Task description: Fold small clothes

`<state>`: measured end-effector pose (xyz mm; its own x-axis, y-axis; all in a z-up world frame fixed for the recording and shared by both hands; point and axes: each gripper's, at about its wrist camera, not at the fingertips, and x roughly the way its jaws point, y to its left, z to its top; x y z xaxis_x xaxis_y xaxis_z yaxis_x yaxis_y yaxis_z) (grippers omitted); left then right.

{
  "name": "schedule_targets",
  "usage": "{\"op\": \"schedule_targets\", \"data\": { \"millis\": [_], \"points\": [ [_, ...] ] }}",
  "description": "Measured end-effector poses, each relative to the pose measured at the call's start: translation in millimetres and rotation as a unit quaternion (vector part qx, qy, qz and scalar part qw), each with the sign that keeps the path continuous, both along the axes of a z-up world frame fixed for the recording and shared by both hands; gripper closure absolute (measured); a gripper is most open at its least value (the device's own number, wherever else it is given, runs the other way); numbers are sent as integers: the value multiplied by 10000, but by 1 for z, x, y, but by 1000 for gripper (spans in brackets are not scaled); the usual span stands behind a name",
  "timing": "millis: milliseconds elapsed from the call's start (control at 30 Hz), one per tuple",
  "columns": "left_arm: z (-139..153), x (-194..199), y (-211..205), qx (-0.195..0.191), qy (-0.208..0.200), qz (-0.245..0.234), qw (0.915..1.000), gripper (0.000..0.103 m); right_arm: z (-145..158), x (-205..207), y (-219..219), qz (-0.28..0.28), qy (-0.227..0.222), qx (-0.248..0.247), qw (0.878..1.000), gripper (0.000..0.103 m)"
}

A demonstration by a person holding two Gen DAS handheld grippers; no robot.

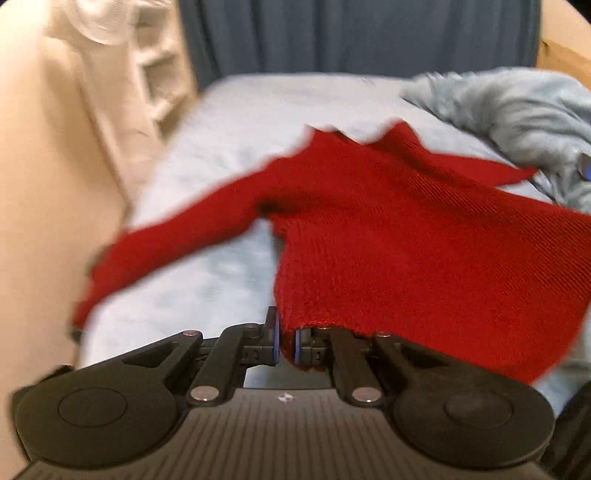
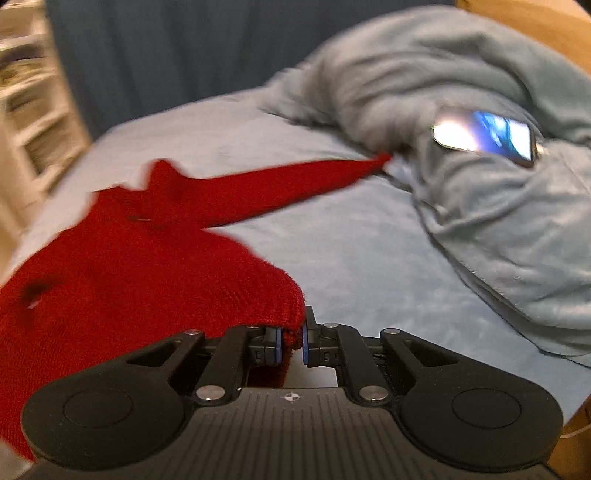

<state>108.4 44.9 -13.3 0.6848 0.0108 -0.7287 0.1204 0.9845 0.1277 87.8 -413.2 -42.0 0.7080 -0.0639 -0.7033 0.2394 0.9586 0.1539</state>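
Observation:
A small red knit sweater [image 1: 406, 229] is stretched over the light blue bed sheet [image 1: 229, 125], its sleeves spread out to both sides. My left gripper [image 1: 286, 341] is shut on the sweater's bottom hem at its left corner. My right gripper [image 2: 291, 341] is shut on the hem at the right corner of the sweater [image 2: 140, 266]. The hem is lifted off the bed between the two grippers. One sleeve [image 2: 295, 181] reaches toward the blanket. Both views are motion-blurred.
A crumpled grey-blue blanket [image 2: 498, 206] lies on the right of the bed, with a lit phone [image 2: 487, 136] on it. A white shelf unit [image 1: 147, 74] and beige wall stand on the left. A dark blue curtain [image 1: 351, 33] hangs behind the bed.

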Motion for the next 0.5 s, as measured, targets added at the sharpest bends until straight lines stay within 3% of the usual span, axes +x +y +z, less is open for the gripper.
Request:
{"op": "schedule_targets", "data": {
  "millis": [100, 233, 300, 367, 500],
  "points": [
    [-3, -19, 39, 317, 90, 328, 9989, 96, -3, -33, 24, 220, 172, -212, 9994, 94],
    [-64, -36, 59, 526, 704, 473, 9950, 95, -68, -39, 37, 148, 1361, -68, 9906, 94],
    [-87, -40, 54, 542, 927, 415, 9933, 95, -88, -41, 46, 108, 1668, -41, 9859, 94],
    [-86, -46, 52, 555, 836, 333, 9944, 96, -83, -42, 54, 98, 1608, -232, 9867, 94],
    [-51, -63, 59, 301, 464, 77, 9984, 96, -41, -52, 57, 314, 1164, -277, 9923, 94]
  ]
}}
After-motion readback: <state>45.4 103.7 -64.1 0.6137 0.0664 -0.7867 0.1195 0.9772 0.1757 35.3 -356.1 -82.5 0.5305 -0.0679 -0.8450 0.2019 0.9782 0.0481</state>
